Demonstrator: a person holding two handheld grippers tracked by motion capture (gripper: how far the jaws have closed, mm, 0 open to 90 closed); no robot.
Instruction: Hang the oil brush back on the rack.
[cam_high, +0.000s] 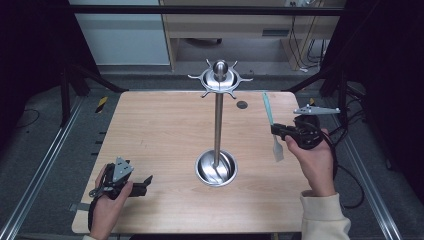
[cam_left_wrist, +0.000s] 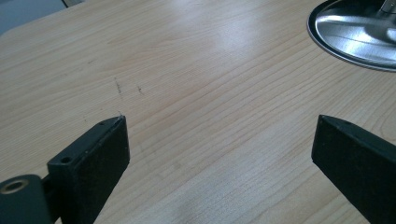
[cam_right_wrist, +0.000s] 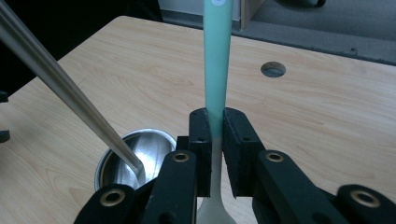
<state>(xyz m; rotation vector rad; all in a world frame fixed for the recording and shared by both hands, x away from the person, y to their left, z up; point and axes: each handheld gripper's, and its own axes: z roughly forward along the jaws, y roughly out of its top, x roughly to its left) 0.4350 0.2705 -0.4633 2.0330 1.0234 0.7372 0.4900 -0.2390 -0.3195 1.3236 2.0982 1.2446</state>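
Note:
A metal utensil stand rises from the table's middle, with a round base (cam_high: 216, 168), a thin pole (cam_high: 218, 120) and a hooked crown (cam_high: 220, 77) on top. My right gripper (cam_high: 278, 131) is held above the table's right side, shut on a spatula (cam_high: 270, 120) with a teal handle and a pale blade hanging down. In the right gripper view the teal handle (cam_right_wrist: 217, 60) stands up between the black pads (cam_right_wrist: 200, 135). My left gripper (cam_high: 145, 184) rests low at the table's near left, open, with bare wood between its fingers (cam_left_wrist: 100, 154).
The wooden table (cam_high: 160, 130) has a small round hole (cam_high: 242, 105) at its back right. Metal rails run along both sides on the floor. The stand's base (cam_left_wrist: 355, 32) lies ahead and right of the left gripper. A wooden cabinet stands behind the table.

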